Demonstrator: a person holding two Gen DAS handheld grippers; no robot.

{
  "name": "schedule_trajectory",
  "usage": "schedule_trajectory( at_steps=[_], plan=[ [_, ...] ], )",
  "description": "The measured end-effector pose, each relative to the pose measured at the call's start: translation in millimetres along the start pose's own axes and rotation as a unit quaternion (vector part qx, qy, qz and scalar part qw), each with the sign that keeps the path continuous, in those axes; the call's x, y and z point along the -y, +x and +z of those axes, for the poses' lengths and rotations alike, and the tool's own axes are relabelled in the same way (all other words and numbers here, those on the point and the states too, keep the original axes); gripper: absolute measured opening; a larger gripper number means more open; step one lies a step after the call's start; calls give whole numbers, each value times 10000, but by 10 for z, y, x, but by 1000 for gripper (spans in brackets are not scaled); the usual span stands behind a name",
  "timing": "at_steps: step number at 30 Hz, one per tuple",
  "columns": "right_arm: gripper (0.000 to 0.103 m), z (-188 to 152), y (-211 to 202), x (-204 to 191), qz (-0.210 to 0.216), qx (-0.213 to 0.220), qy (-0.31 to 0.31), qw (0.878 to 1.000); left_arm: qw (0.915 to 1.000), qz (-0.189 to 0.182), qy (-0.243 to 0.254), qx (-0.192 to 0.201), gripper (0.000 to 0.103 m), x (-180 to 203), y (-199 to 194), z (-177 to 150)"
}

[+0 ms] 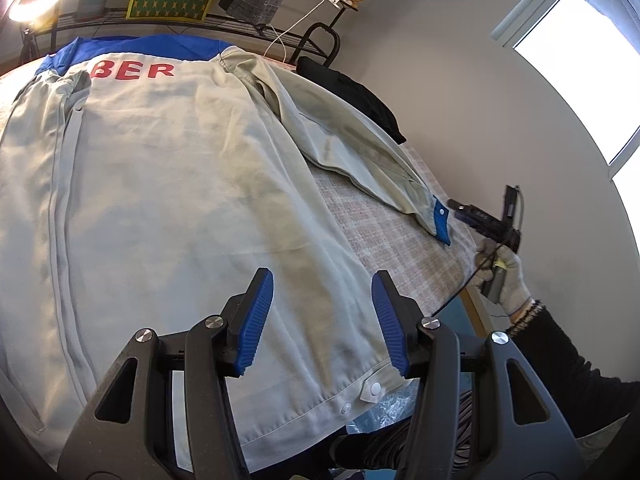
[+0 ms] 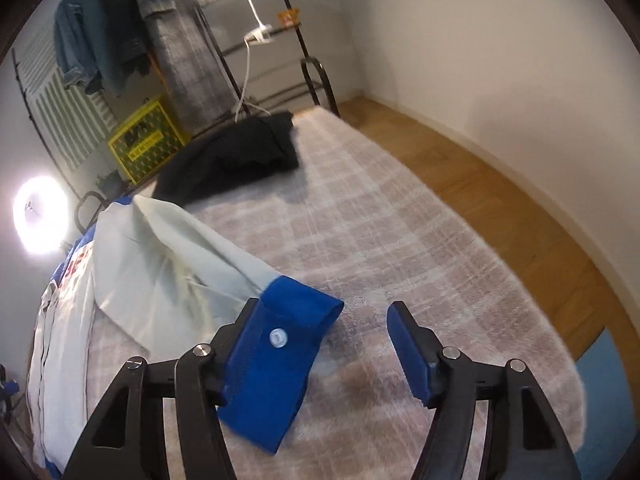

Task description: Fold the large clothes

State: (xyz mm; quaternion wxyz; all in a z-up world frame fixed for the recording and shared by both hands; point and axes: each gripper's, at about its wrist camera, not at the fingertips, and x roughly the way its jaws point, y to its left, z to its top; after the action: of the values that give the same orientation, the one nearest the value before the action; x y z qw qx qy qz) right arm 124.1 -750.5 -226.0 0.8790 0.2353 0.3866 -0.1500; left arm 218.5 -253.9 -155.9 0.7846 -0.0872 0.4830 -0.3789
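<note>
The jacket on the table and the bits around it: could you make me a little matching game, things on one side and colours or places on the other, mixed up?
Things
1. jacket
2. sleeve cuff
3. dark garment
4. lettering

Descriptions
A. red, printed near the blue collar end
B. blue with a white snap, beside the right gripper
C. pale grey, spread flat on the checked tablecloth
D. black, heaped at the far end of the table

Pairs: 1-C, 2-B, 3-D, 4-A
</note>
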Motion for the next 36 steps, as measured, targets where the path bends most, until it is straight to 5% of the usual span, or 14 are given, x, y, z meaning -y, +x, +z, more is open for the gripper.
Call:
schedule_trajectory(
  at_steps=[6,13,22,36],
  plan=[
    [63,-42,313,-87,108,-256,-27,9996,10000,48,1,-28,52,-11,20,-3],
    [4,-17,304,-126,119,-287,9,9995,10000,65,17,14,52,-12,-23,-23],
    [2,69,-443,-531,873,350,6,9956,9997,125,5,215,52,-65,-198,-45],
    [2,-204,-1484,-2387,1963,598,-1539,9665,9964,-92,-509,671,52,-379,-570,-189]
  ],
)
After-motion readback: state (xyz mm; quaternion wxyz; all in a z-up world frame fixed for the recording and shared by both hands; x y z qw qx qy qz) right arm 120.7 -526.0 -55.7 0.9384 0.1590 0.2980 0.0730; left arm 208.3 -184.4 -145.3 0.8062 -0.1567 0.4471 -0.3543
